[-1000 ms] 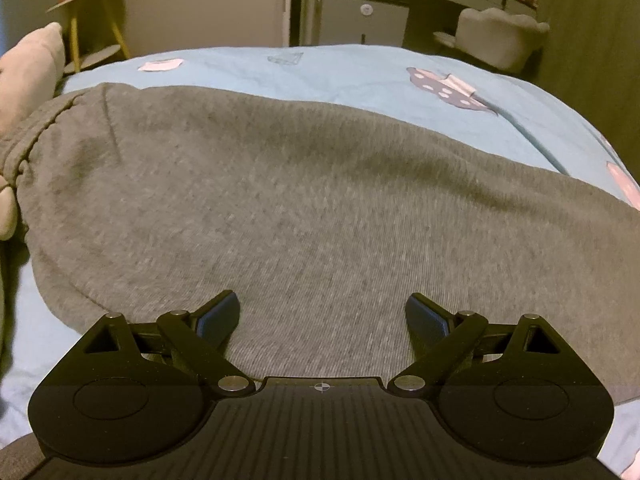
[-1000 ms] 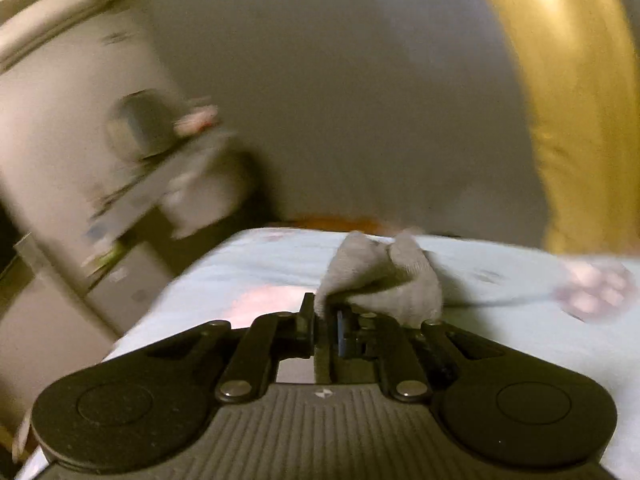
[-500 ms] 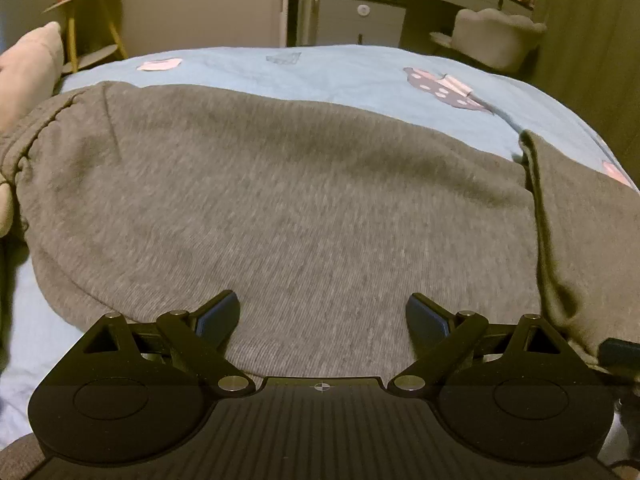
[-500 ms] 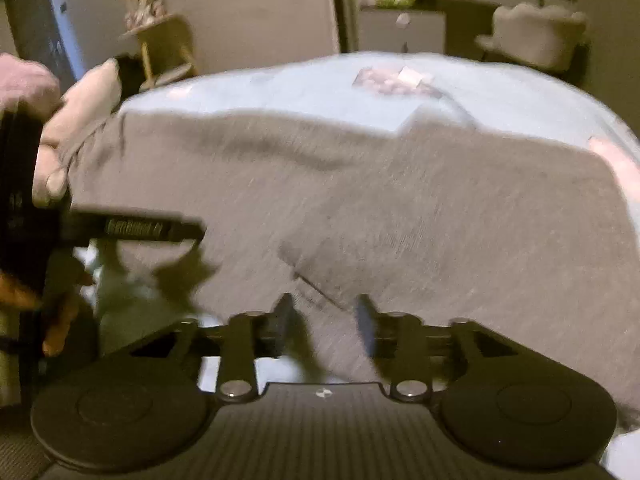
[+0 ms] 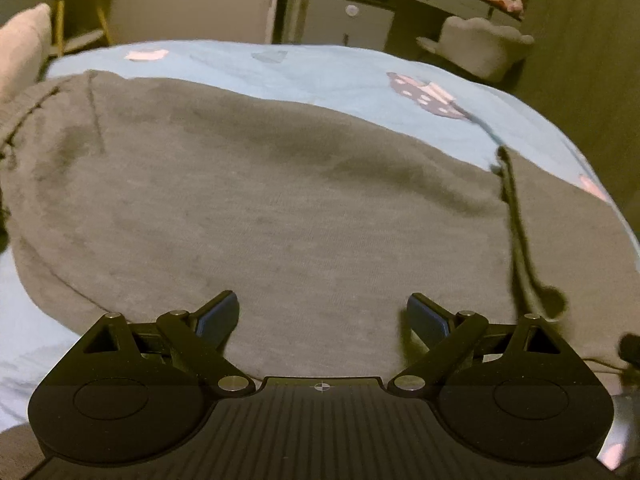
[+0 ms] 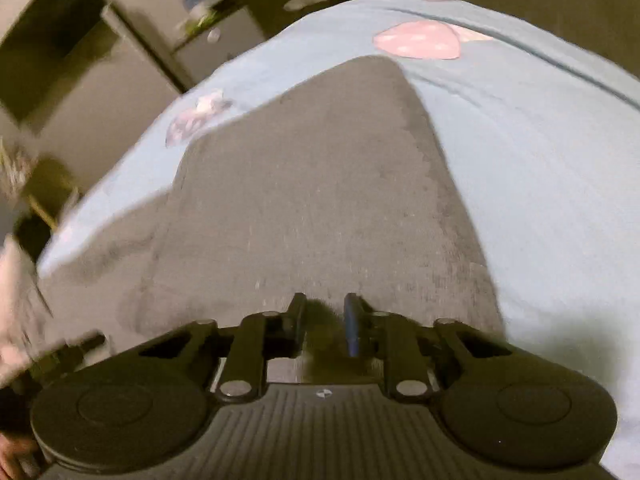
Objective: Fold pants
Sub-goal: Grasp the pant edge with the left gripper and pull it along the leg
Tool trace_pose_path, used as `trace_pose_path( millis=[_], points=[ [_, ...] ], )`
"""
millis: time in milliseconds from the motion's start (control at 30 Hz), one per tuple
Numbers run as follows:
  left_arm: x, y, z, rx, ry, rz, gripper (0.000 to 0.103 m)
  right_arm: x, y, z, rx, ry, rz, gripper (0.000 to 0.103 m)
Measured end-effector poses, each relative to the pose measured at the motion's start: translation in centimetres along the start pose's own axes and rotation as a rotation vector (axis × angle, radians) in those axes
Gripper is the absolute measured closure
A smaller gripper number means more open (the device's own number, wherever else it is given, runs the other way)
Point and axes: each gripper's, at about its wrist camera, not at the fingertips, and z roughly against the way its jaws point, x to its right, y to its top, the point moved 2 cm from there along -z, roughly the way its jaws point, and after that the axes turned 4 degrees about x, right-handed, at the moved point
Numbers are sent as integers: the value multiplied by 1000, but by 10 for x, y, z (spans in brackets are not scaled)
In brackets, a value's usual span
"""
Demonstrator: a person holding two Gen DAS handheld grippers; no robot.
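Observation:
Grey pants (image 5: 280, 208) lie flat across a light blue bedsheet (image 5: 320, 68). Their waistband is at the far left, and a folded-over layer ends in an edge at the right (image 5: 516, 232). My left gripper (image 5: 322, 316) is wide open and empty, low over the near edge of the pants. In the right wrist view the folded grey fabric (image 6: 320, 200) tapers away from me on the sheet (image 6: 540, 160). My right gripper (image 6: 324, 320) hovers over it with its jaws slightly apart and nothing between them.
A pillow (image 5: 20, 52) lies at the left edge of the bed. A yellow side table (image 5: 76, 8), a cabinet (image 5: 348, 20) and a padded chair (image 5: 480, 48) stand beyond the bed. Pink printed patches (image 6: 416, 40) mark the sheet.
My right gripper carried the pant-leg end over, let it go and opened; the leg now lies folded onto the pants. My left gripper stayed open and nearly still.

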Motion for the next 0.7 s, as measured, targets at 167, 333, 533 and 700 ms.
trace_pose_path(
  millis=[167, 333, 533, 700],
  points=[
    [17, 12, -3, -56, -202, 103, 8, 8, 0, 2, 78, 23, -43, 68],
    [46, 19, -33, -157, -299, 175, 7, 17, 0, 9, 81, 42, -41, 64],
    [59, 24, -40, -165, -343, 215, 21, 17, -2, 6, 73, 65, -48, 55],
    [55, 20, -47, -214, -348, 264, 49, 14, -3, 10, 77, 81, -41, 49]
  ],
)
